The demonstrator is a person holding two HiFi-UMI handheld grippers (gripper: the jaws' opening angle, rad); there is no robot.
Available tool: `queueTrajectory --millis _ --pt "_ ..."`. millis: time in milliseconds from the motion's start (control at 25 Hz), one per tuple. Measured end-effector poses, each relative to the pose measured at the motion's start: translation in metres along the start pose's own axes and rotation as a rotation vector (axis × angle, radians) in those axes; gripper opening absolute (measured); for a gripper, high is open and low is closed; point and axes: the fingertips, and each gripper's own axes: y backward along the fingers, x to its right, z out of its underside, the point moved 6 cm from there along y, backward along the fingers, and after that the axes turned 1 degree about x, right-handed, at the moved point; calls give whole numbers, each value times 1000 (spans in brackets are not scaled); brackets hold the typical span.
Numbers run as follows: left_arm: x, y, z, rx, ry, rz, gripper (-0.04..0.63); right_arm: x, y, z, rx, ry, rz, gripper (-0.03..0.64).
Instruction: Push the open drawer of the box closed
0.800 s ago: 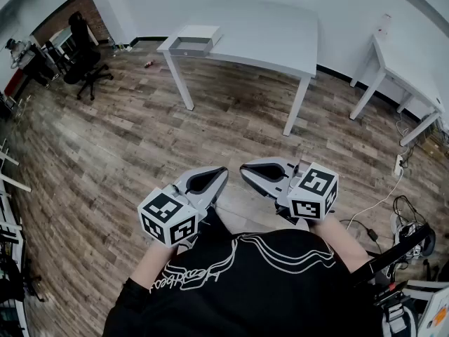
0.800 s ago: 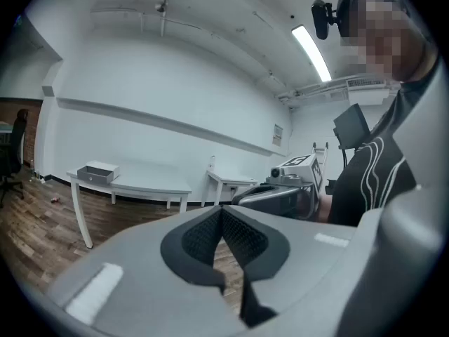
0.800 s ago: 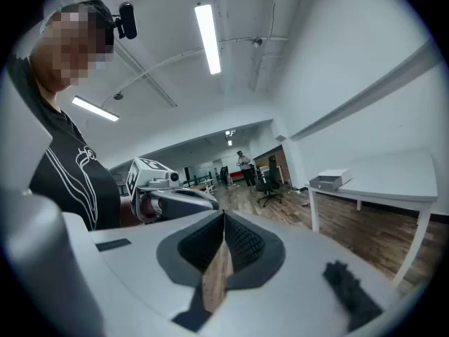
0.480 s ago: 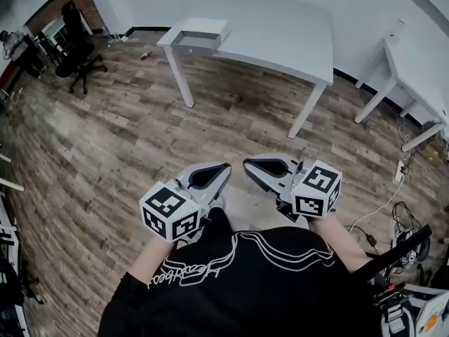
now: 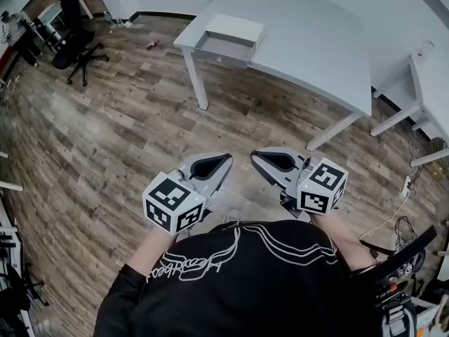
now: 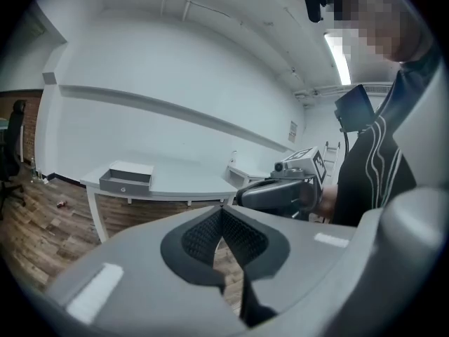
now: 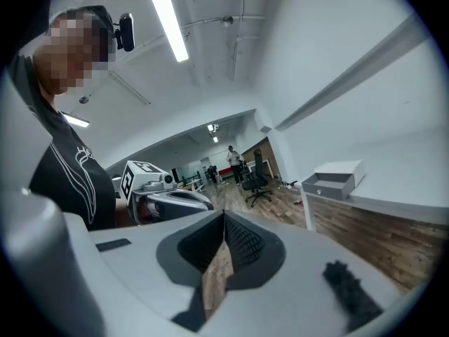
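White box [image 5: 238, 28], drawer [image 5: 222, 49] open, well beyond left tongs [image 5: 226, 159], right tongs [image 5: 253, 154]; both closed, empty.

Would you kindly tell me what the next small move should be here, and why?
Probably step closer to the table, raising the left hand-held gripper toward the drawer. The box sits on the table's corner with its drawer pulled out, well beyond that gripper and the right hand-held gripper, both of which are shut and empty.

White tables [image 5: 316, 41] on wood-plank floor [image 5: 105, 153]
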Motion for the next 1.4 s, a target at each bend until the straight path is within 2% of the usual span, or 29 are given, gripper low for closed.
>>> queueTrajectory --millis 160,360,480,680,760,1000,1120,1400 --pt "-32 -13 -9 -11 -3 17 6 24 -17 -11 8 1 20 9" --pt "-52 -46 -17 -29 7 52 6 64 -18 -20 36 -25 55 9" --pt "-70 -70 -18 -47 35 51 6 94 -21 -24 35 -38 61 9" --pt "-113 -110 -24 -82 66 -31 6 153 -29 -29 24 -69 60 9" --pt "-129 -128 -26 -107 64 -33 6 178 -34 -35 18 -69 57 9" --pt "-171 -179 -39 -95 99 -42 6 247 -55 -47 -25 -18 26 9" --pt "-188 -187 -41 -94 87 -80 6 262 -64 -46 -30 -14 17 9" --pt "-237 -184 -33 -103 117 -195 8 285 -83 -46 -50 -36 22 9"
